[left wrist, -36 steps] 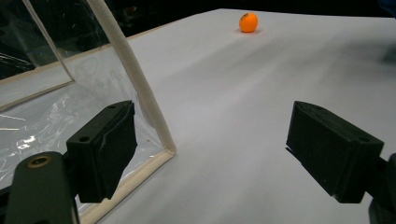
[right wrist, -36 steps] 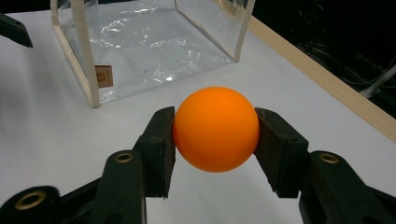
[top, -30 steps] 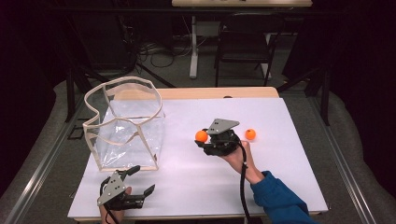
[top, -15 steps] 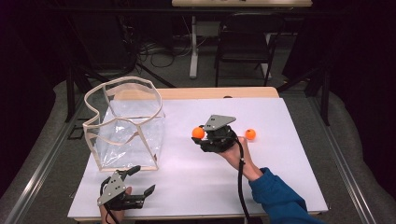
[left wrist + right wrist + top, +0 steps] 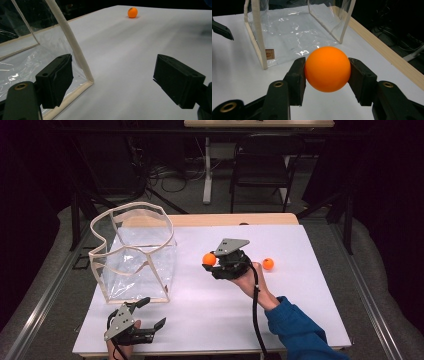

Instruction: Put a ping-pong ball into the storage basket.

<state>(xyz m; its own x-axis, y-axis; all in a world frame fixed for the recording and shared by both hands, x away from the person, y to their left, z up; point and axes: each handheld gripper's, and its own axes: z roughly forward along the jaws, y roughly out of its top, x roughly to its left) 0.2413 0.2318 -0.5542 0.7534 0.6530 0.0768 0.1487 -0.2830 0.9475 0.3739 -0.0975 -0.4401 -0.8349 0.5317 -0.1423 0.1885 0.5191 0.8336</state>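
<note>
**Orange ball pinched above the white table, clear bag to the left**

At the far left stands my clear plastic bag [image 5: 134, 255], a soft-sided box of glossy, crinkled film edged with cream fabric piping; its rim sags into an uneven wavy loop, and a small tan label sits low on one wall in my right gripper view. Just in front of its near corner, at the table's front edge, I hold my left gripper [image 5: 150, 314], its two blocky matte-black jaws spread wide with nothing between them. In my left gripper view one jaw stands just beside the bag's piped corner.

The table [image 5: 310, 320] is a smooth, flat white sheet with a pale wooden strip along the far edge.

Right of the middle, my right gripper [image 5: 207, 262] points towards the bag, its grey three-cornered plate on top. Its jaws pinch a smooth, round orange ball [image 5: 327, 69] from both sides, the pads pressed against it, held off the tabletop.

Further right, a second orange ball [image 5: 268, 263] of the same matte finish rests on the table, near my right hand [image 5: 247, 279].
</note>
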